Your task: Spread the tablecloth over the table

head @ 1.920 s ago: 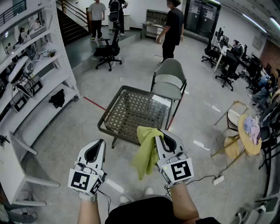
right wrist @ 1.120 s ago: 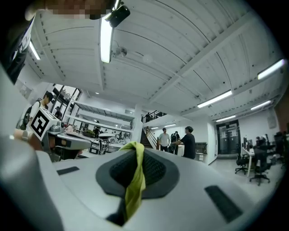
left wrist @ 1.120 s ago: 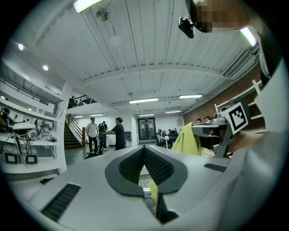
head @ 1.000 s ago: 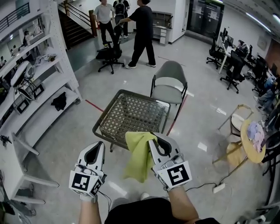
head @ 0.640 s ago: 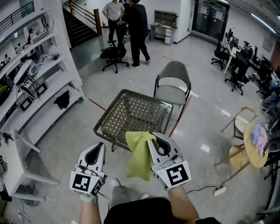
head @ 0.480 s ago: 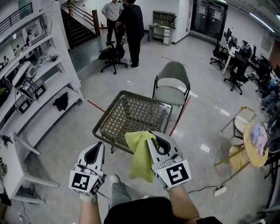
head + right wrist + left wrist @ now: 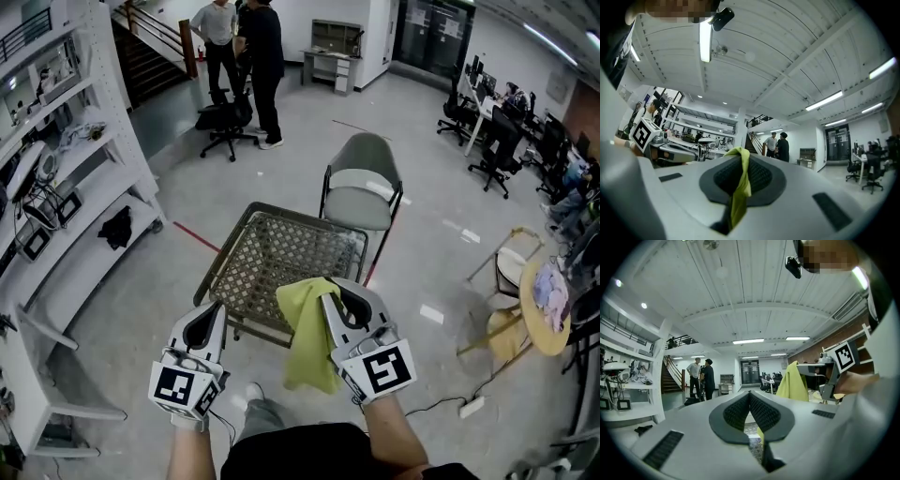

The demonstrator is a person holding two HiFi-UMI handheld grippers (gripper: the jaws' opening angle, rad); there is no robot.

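Head view looks steeply down on a low desk (image 7: 246,223) with a woven top and a dark frame, standing on a pale floor. On the near side of the desk, the left hand-held gripper (image 7: 216,305) and the right hand-held gripper (image 7: 329,285) are held side by side and apart, both pointing toward the desk. A yellow-green tablecloth (image 7: 307,337) hangs bunched from the tip of the right one, between the two grippers, its upper part overlapping the desk's near edge in the picture; none of it lies spread on the desk. Just beyond the desk's far edge stands a grey chair (image 7: 361,178). White shelving (image 7: 66,197) runs along the desk's left, and two people (image 7: 242,42) stand well beyond the desk beside a black office chair (image 7: 223,120). Left gripper view shows that gripper's ribbed dark pads pressed together with nothing between them; through the gap below the pads a bit of the woven desk top appears, and to the right the tablecloth droops from the other gripper. Right gripper view shows its pads clamped on a fold of the tablecloth, which sticks up above the pads and trails down through the gap beneath them; the left gripper appears at the far left, with the two people and a staircase (image 7: 752,136) far beyond.
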